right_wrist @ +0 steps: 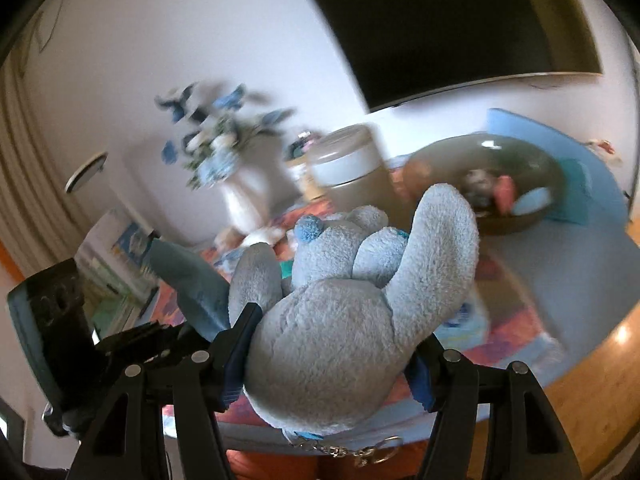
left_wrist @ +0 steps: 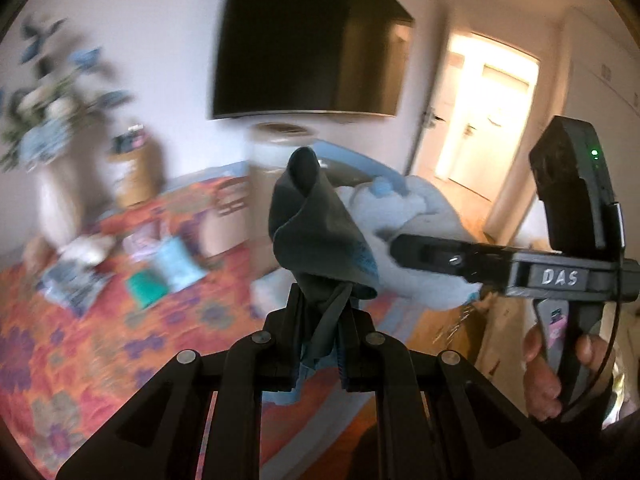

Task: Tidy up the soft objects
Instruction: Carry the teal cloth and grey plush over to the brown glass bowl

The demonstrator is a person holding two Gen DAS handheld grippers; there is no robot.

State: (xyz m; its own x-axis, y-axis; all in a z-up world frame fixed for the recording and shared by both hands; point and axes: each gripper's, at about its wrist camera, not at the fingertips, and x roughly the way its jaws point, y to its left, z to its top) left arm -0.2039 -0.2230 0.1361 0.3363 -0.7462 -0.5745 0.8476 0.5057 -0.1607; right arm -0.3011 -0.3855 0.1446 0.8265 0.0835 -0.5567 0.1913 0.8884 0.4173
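My left gripper (left_wrist: 324,304) is shut on a dark teal cloth (left_wrist: 316,224) that stands up bunched above the fingers. My right gripper (right_wrist: 332,344) is shut on a grey-blue plush bear (right_wrist: 344,304) with a blue nose and a keychain hanging below it. In the left wrist view the right gripper (left_wrist: 404,248) comes in from the right with the bear (left_wrist: 404,220) just behind the cloth. In the right wrist view the cloth (right_wrist: 188,284) and the left gripper's body show at the left. Both are held above the table.
A table with an orange flowered cloth (left_wrist: 80,320) holds small soft items (left_wrist: 160,272), a vase of blue flowers (left_wrist: 48,128), jars (right_wrist: 348,164) and a dark bowl with items (right_wrist: 500,184). A TV (left_wrist: 312,40) hangs on the wall. An open doorway (left_wrist: 484,120) is at the right.
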